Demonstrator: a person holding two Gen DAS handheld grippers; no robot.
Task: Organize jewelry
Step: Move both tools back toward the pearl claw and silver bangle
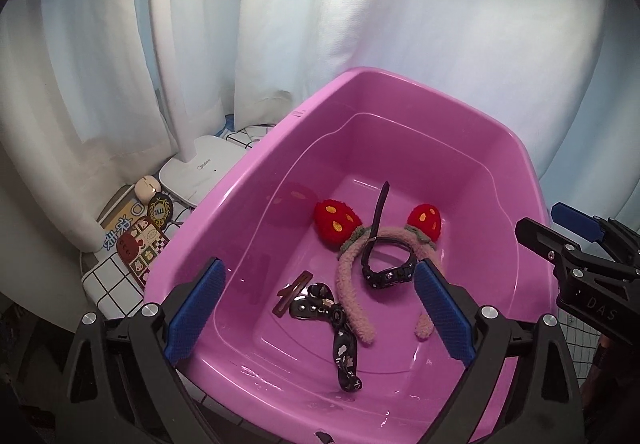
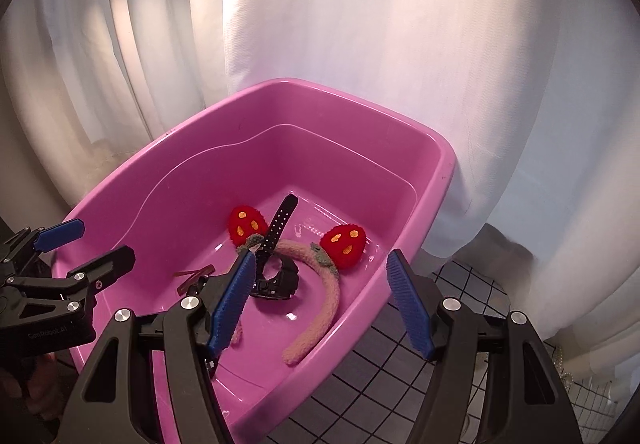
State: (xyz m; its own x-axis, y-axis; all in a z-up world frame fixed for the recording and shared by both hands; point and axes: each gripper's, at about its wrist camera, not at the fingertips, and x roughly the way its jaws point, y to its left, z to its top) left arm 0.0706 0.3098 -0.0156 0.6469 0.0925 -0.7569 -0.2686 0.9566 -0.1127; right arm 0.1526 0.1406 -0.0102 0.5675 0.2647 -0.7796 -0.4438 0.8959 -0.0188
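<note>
Left wrist view: fuzzy strawberry-ear headband [image 1: 356, 284], black watch [image 1: 386, 272], brown hair clip [image 1: 292, 290], glossy black patterned bow [image 1: 336, 328] lying loose mid-frame on pink plastic tub [image 1: 248, 180] floor, probably gathered for sorting. Left gripper [image 1: 320, 316] spread wide over tub, grasping nothing. Right gripper [image 2: 324, 308] likewise released, empty, lower frame.

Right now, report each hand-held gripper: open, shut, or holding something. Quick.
Left hand-held gripper: open, holding nothing, above the pink tub.
Right hand-held gripper: open, holding nothing, over the tub's near edge.
</note>
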